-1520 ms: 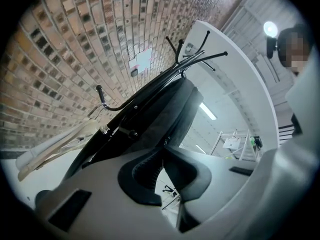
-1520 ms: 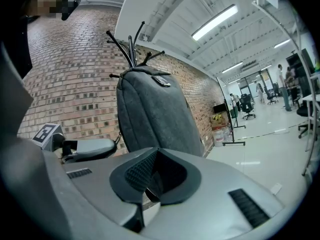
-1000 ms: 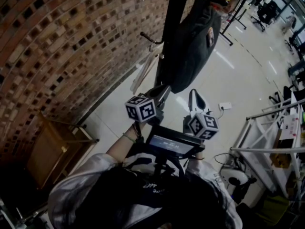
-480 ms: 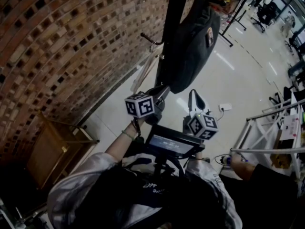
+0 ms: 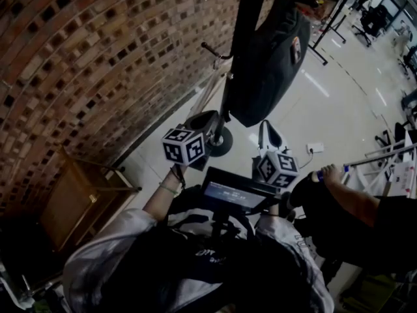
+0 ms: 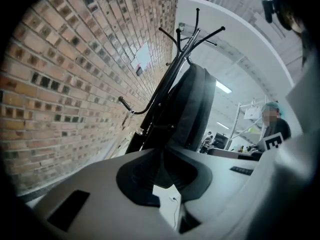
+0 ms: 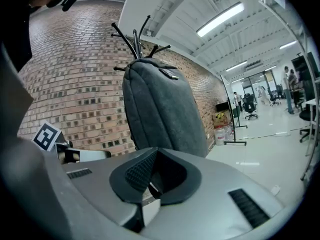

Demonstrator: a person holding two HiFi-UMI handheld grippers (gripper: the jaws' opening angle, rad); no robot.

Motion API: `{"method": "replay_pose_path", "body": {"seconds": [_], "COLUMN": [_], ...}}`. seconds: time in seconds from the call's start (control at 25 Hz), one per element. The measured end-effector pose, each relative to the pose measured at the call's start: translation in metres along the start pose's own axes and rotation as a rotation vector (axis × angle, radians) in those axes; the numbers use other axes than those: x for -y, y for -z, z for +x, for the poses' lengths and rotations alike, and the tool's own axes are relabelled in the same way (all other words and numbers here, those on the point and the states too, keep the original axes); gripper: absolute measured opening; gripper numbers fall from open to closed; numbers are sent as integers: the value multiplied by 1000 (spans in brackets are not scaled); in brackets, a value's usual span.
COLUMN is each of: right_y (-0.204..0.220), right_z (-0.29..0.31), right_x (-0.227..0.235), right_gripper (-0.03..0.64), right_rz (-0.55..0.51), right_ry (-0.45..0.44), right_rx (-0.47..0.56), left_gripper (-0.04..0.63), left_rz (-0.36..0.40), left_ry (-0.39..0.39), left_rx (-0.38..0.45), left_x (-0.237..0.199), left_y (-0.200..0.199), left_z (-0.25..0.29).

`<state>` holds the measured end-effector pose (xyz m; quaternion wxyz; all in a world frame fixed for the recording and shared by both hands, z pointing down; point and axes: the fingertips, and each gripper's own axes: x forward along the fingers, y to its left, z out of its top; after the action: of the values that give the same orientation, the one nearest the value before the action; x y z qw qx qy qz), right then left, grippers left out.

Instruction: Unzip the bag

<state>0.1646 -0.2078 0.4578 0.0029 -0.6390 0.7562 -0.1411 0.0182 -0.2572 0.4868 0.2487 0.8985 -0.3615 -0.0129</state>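
Note:
A dark grey bag (image 5: 267, 57) hangs zipped on a black coat rack (image 5: 240, 38) by the brick wall. It also fills the middle of the left gripper view (image 6: 192, 109) and the right gripper view (image 7: 160, 109). My left gripper (image 5: 210, 116) sits low, left of the bag's bottom and near the rack's round base (image 5: 220, 142). Its jaws are shut on nothing (image 6: 161, 153). My right gripper (image 5: 267, 130) is just below the bag, pointing at it, jaws shut and empty (image 7: 156, 153). Neither gripper touches the bag.
The brick wall (image 5: 98, 57) runs along the left. A wooden stand (image 5: 75, 204) is at lower left. Another person's arm (image 5: 355, 197) reaches in at right, beside a metal frame (image 5: 391, 155). A white power strip (image 5: 315, 147) lies on the pale floor.
My left gripper has swung left and rolled a little, away from the bag's bottom. A second person's arm has come into view at the right. The right gripper has stayed put.

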Motion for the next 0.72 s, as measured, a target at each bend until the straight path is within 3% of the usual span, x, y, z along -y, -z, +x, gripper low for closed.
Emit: {"method": "replay_pose_path", "body": {"seconds": [0.36,0.72], "right_y": [-3,-5], "right_z": [3,0], "right_x": [-4,-4], "right_gripper": [-11,-11], "right_rz": [-30,-18], "right_ry": [0,0], "right_rx": [23,38], "left_gripper": [31,31], "left_rz": [38,136], "left_ry": [-57,-55], "left_rx": [43,29], "left_x": [-8,3], "left_y": [-22,-25], "left_z": [-19,-13]}}
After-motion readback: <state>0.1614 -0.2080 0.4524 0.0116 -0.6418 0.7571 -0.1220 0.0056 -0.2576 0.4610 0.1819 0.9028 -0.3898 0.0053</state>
